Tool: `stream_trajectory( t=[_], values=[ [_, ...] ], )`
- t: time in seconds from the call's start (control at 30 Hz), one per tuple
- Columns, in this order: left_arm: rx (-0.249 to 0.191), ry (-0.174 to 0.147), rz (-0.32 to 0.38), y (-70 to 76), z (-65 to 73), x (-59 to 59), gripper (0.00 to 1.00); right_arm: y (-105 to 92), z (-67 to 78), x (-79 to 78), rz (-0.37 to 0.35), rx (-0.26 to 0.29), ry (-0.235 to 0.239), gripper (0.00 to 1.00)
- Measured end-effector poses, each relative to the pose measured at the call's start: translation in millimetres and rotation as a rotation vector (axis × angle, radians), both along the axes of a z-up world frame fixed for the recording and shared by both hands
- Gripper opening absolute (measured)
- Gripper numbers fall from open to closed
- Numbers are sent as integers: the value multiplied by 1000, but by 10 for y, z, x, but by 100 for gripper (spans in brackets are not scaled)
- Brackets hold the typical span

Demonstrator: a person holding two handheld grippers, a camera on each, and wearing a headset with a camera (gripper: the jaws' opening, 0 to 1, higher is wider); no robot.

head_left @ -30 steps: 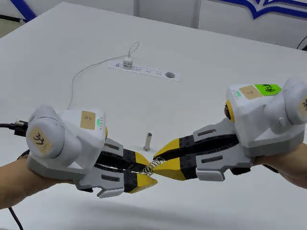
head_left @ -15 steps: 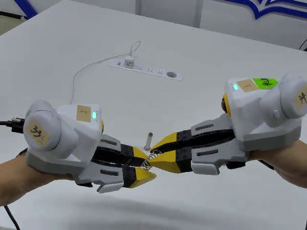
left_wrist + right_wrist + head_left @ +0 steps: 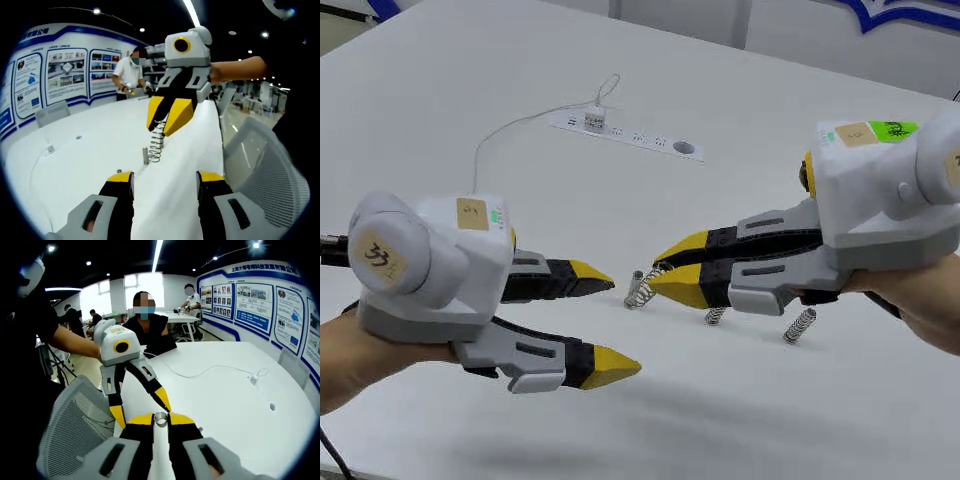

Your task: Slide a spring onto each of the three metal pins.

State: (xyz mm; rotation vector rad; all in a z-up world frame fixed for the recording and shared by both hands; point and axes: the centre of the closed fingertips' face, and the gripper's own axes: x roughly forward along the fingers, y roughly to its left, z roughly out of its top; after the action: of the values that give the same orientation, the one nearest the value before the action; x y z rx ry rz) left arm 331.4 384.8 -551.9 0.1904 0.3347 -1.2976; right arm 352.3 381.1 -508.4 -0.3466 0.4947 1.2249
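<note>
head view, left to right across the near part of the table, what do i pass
left gripper → held spring → middle spring → right-hand spring

My headset camera looks forward and down at the white table [image 3: 440, 110] from close above, with my left gripper [image 3: 623, 325] and right gripper [image 3: 653, 273] low in its frame. The left gripper view faces along its jaws at the right gripper, quite near. The right gripper view looks back the opposite way at the left gripper. All three views share the spring [image 3: 644, 290] and the table around it.
</note>
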Motion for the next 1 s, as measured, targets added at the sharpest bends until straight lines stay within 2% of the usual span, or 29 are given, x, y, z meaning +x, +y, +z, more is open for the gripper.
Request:
stream_trajectory(
  t=[0.13,0.27,0.37,0.43,0.77,0.83,0.9,1.0],
  values=[
    [-11,-9,11,63,19,36,54,-64,-60,202,-46,-32,-5,10],
    [-21,-5,34,126,29,92,55,-99,-116,340,-74,-54,-3,10],
    [-26,-4,52,170,31,139,60,-125,-180,436,-94,-78,-6,10],
    [-23,-9,67,206,22,175,62,-162,-245,514,-105,-121,-30,10],
    [-29,10,126,343,-36,273,71,-195,-489,772,-168,-140,17,10],
    [-28,8,127,366,-54,269,70,-192,-541,798,-171,-145,29,10],
    [-39,20,125,368,-58,237,68,-174,-588,807,-169,-146,40,10],
    [-33,22,124,385,-91,219,71,-145,-645,817,-167,-153,50,10]
  ],
)
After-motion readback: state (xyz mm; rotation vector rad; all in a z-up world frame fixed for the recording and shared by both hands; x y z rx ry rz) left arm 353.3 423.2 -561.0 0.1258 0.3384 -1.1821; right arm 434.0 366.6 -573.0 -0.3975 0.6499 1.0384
